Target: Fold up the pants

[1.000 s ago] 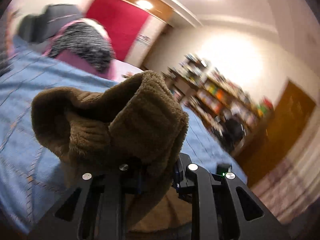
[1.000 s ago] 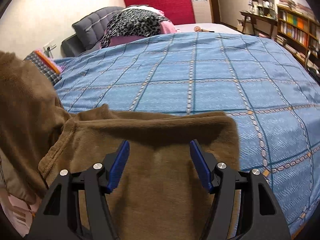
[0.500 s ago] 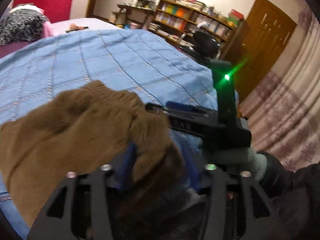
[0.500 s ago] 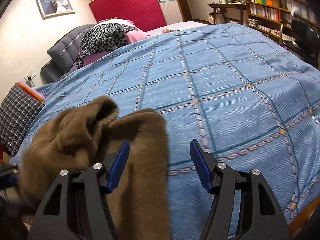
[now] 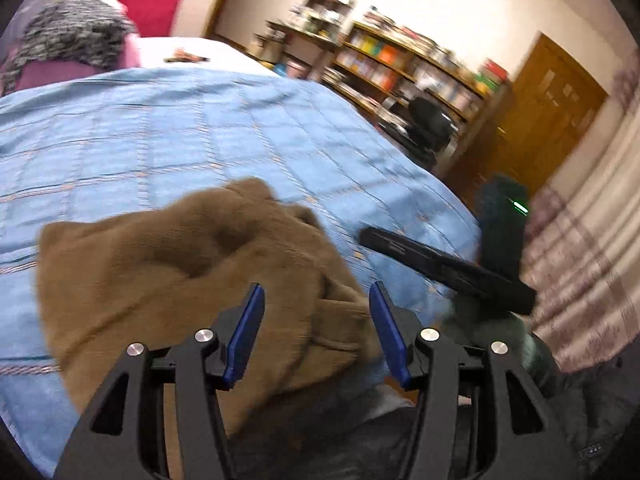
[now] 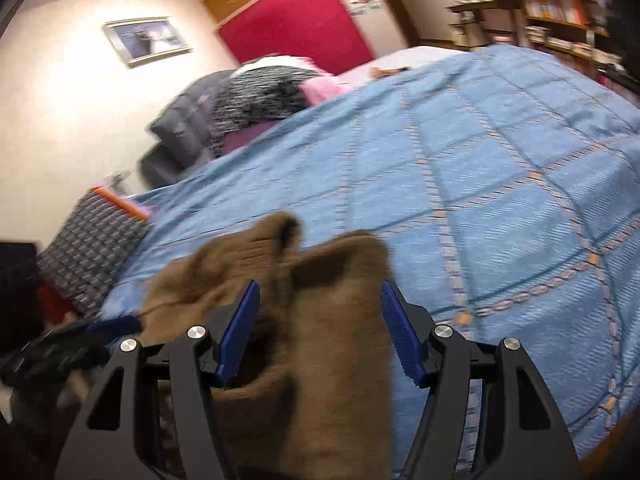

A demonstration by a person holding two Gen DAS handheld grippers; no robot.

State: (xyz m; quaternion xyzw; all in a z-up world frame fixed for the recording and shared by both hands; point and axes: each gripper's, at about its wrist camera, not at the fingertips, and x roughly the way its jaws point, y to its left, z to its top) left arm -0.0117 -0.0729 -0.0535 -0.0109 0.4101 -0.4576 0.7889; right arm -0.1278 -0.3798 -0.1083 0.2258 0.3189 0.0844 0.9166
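Your left gripper stands with its jaws wide apart, gripping nothing; the brown pants lie bunched on the blue bedspread, reaching from 9 o'clock down to 6 o'clock in its view. Your right gripper is likewise spread open, with the pants heaped between and beyond its fingers at 6 o'clock. From the left wrist, the right gripper shows at 3 o'clock, beside the pants.
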